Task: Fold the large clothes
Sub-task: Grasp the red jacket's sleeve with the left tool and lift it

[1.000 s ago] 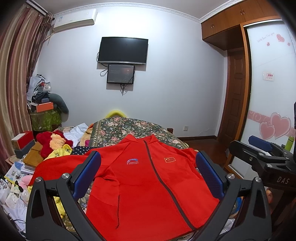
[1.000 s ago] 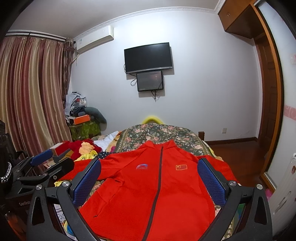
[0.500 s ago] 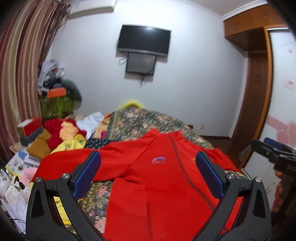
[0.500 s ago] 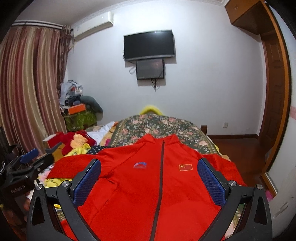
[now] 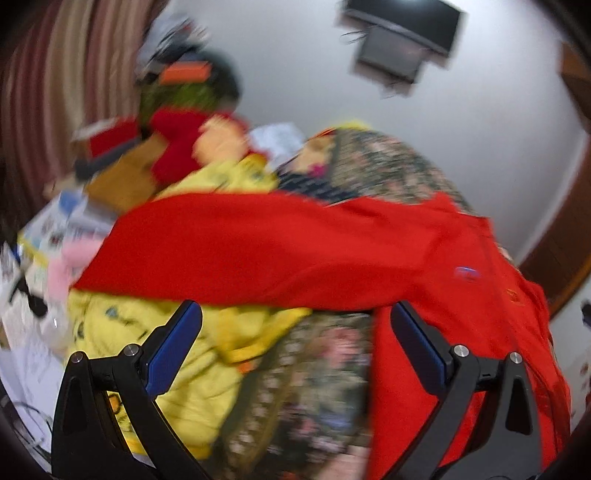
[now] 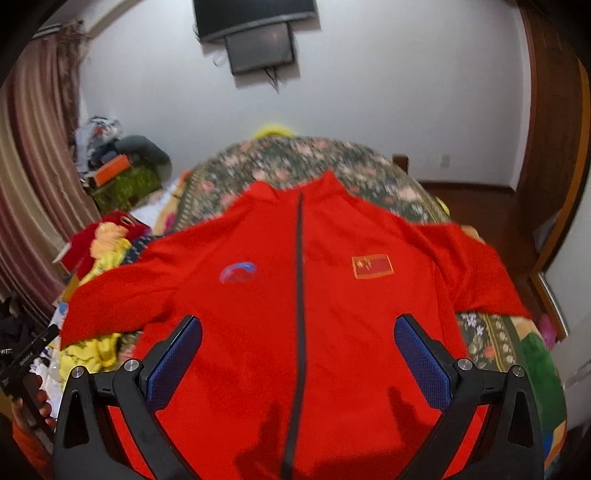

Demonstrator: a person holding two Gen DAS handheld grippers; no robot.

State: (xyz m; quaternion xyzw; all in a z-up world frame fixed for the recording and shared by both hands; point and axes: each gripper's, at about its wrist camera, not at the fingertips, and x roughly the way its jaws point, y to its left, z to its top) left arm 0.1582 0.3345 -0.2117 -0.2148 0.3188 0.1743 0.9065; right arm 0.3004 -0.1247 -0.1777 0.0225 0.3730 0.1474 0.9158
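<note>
A red zip jacket [image 6: 295, 295] with a flag patch lies spread front-up on the floral bedspread [image 6: 303, 162]. Its left sleeve [image 5: 229, 251] stretches out sideways over a yellow garment [image 5: 147, 332]. My left gripper [image 5: 295, 332] is open and empty, above the bed edge just below that sleeve; this view is blurred. My right gripper [image 6: 297, 339] is open and empty, hovering over the jacket's chest on either side of the dark zip. The left gripper also shows at the left edge of the right wrist view [image 6: 22, 362].
A pile of clothes, a red plush toy [image 5: 184, 144] and boxes lie to the left of the bed. Papers [image 5: 55, 221] cover the floor at far left. A wall TV [image 6: 255, 14] hangs ahead; a wooden door [image 6: 546, 147] is on the right.
Both grippers have dropped lower and closer to the jacket. The left one has swung left toward the outstretched sleeve. Both stay open and empty.
</note>
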